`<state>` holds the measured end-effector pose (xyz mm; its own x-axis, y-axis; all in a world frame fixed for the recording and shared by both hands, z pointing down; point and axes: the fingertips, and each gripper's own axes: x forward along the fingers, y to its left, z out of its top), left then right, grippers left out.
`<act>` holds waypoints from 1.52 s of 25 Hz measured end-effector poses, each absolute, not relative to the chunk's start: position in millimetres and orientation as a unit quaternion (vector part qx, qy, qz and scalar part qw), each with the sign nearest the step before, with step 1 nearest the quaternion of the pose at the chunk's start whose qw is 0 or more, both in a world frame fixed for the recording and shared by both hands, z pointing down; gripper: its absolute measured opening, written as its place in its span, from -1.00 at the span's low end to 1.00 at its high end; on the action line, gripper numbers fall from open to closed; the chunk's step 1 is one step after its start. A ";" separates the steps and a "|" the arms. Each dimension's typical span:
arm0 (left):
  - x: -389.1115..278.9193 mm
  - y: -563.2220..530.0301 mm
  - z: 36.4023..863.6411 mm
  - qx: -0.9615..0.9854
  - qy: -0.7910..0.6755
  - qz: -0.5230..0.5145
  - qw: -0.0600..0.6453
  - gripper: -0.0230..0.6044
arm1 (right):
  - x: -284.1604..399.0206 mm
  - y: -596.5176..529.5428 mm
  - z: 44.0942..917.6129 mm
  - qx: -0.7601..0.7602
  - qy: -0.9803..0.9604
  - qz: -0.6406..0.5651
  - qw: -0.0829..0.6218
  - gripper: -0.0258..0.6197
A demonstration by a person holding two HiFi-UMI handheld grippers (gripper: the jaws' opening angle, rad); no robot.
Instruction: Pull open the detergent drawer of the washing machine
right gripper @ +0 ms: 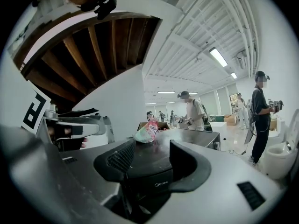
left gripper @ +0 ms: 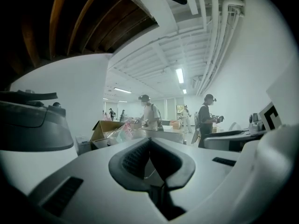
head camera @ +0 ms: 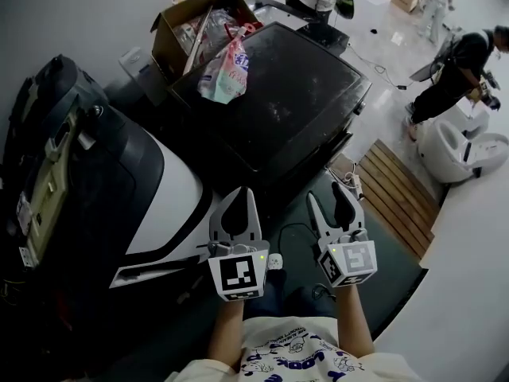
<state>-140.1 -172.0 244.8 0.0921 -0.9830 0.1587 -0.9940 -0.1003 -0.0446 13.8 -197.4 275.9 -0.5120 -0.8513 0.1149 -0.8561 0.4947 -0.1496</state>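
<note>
A black washing machine (head camera: 294,102) stands ahead of me, its dusty lid seen from above. Its dark front with a small brand print (right gripper: 161,184) shows between my right gripper's jaws. I cannot make out the detergent drawer in any view. My left gripper (head camera: 239,193) hangs in the air short of the machine, its jaws shut with the tips touching (left gripper: 149,143) and nothing between them. My right gripper (head camera: 328,197) is beside it, open (right gripper: 152,155) and empty, pointing at the machine's front. Neither gripper touches the machine.
A pink-and-white plastic bag (head camera: 225,68) lies on the lid's back left corner, with an open cardboard box (head camera: 179,30) behind it. A white and black scooter (head camera: 119,181) stands close on the left. A wooden pallet (head camera: 398,193) lies on the right. People stand further back (head camera: 453,70).
</note>
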 end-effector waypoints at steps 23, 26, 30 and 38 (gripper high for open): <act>-120.0 -215.2 316.8 0.720 -0.688 0.066 0.067 -0.88 | 24.2 -235.8 369.8 0.417 -0.854 0.297 -0.095 -0.18; -116.0 -217.9 330.0 0.717 -0.690 0.071 0.071 -0.88 | 27.0 -238.9 385.8 0.406 -0.842 0.335 -0.119 -0.18; -110.8 -222.3 342.4 0.714 -0.692 0.076 0.073 -0.88 | 25.5 -242.5 403.7 0.388 -0.832 0.371 -0.141 -0.22; -103.6 -231.6 371.5 0.711 -0.693 0.082 0.088 -0.88 | 9.5 -248.5 433.0 0.342 -0.825 0.414 -0.173 -0.26</act>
<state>-103.6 -231.6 371.5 0.0258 -0.9707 0.2387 -0.9997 -0.0238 0.0114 9.5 -248.5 433.0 -0.7059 -0.7083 -0.0027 -0.4211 0.4227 -0.8025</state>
